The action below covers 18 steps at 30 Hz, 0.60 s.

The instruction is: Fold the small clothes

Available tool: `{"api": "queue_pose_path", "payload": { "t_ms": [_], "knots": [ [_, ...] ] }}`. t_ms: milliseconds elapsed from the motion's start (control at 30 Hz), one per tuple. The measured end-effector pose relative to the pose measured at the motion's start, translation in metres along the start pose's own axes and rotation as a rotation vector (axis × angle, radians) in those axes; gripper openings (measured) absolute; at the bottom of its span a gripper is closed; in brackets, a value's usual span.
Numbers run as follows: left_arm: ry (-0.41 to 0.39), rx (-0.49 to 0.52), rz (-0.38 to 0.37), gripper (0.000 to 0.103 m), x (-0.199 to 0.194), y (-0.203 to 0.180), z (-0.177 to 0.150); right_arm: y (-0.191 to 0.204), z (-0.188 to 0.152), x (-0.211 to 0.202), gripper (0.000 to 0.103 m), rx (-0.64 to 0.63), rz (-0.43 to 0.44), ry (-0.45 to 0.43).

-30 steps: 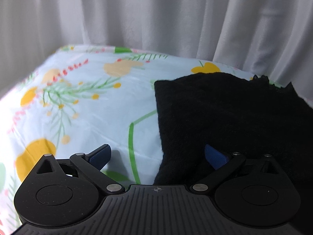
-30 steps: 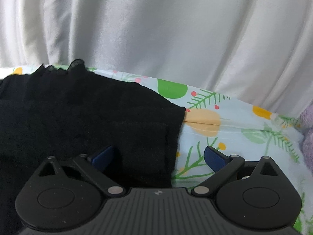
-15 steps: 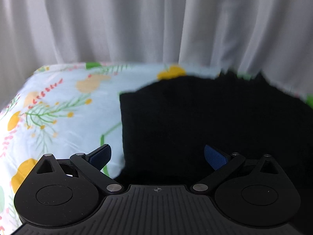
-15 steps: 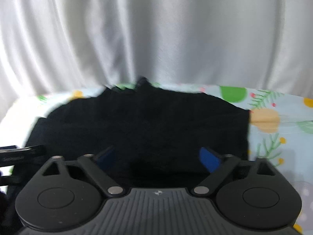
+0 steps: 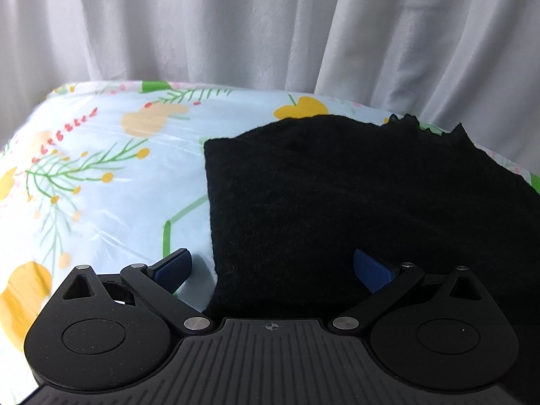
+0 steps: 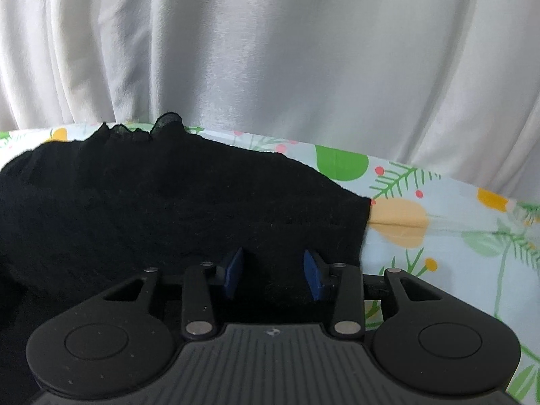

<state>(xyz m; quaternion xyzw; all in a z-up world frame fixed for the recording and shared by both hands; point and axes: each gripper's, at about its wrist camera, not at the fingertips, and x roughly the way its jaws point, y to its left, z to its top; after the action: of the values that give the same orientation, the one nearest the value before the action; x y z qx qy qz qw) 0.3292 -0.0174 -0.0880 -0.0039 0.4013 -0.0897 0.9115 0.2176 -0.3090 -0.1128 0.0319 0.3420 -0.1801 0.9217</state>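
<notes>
White curtain (image 5: 270, 27) behind floral worktop (image 5: 101, 175). Black garment (image 5: 337, 202) spread flat. Left gripper (image 5: 271, 268) jaws spread wide; right gripper (image 6: 273, 273) jaws partly closed over cloth.

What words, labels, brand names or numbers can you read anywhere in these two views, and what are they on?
None: no readable text in either view.
Black garment: no tag or print shows.
Flowered cloth: only plants and fruit shapes, no letters.
White curtain: plain.
Left gripper: only a small crosshair mark on its body, no letters.
Right gripper: a tiny mark on its body, too small to read.
</notes>
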Motion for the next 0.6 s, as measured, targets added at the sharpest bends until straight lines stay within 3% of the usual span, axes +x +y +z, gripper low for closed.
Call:
{"api": "queue_pose_path", "payload": {
  "t_ms": [100,300,400,533,600],
  "knots": [
    [0.03,-0.015,-0.012,0.103,-0.003,0.006,0.001,-0.003,0.0,0.0,0.056,-0.016,-0.012,-0.006],
    [0.04,0.044,0.015,0.103,-0.028,0.013,-0.014,-0.026,-0.017,-0.026,0.057,0.065,0.033,-0.003],
    [0.069,0.077,0.069,0.103,-0.042,0.023,-0.03,-0.032,-0.039,-0.051,0.057,0.051,0.045,0.021],
    [0.058,0.046,0.005,0.103,-0.086,0.049,-0.062,-0.044,-0.082,-0.113,0.057,0.108,0.132,0.023],
    [0.057,0.031,-0.028,0.103,-0.113,0.064,-0.084,-0.052,-0.106,-0.145,0.065,0.16,0.186,0.039]
  ]
}}
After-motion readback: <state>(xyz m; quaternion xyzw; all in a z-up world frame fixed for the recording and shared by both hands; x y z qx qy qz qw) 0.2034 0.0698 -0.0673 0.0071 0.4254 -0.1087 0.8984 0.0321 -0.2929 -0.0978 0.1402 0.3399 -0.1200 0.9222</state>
